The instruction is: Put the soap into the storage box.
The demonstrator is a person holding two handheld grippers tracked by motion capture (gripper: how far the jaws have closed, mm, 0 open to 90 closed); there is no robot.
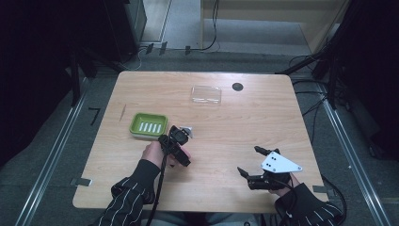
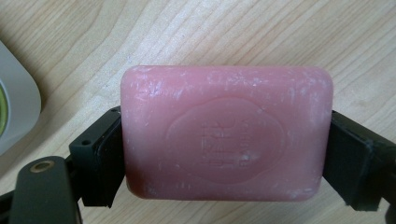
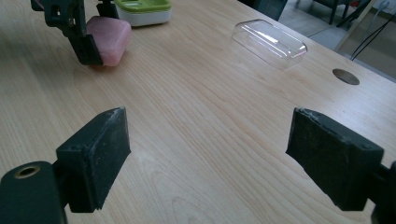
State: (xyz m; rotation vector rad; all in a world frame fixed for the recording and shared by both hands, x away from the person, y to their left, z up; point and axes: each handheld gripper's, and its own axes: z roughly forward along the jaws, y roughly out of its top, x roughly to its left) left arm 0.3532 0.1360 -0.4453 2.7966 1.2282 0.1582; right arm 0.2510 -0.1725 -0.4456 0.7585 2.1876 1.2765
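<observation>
Left hand-held gripper (image 2: 224,154) pinching pink rectangular soap bar (image 2: 226,133) beside green soap dish (image 1: 148,125), right hand-held gripper (image 3: 208,154) spread over wooden tabletop (image 3: 201,107)

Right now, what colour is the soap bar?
Pink; the soap bar shows best in the left gripper view.

Laboratory or recording studio, probably: a lone wooden counter (image 1: 263,136) with a cable grommet (image 1: 237,86) stands on grey carpet (image 1: 56,155) between metal floor rails (image 1: 51,155), amid dark equipment stands (image 1: 336,70) and trailing cables (image 1: 308,101) in dim surroundings.
</observation>
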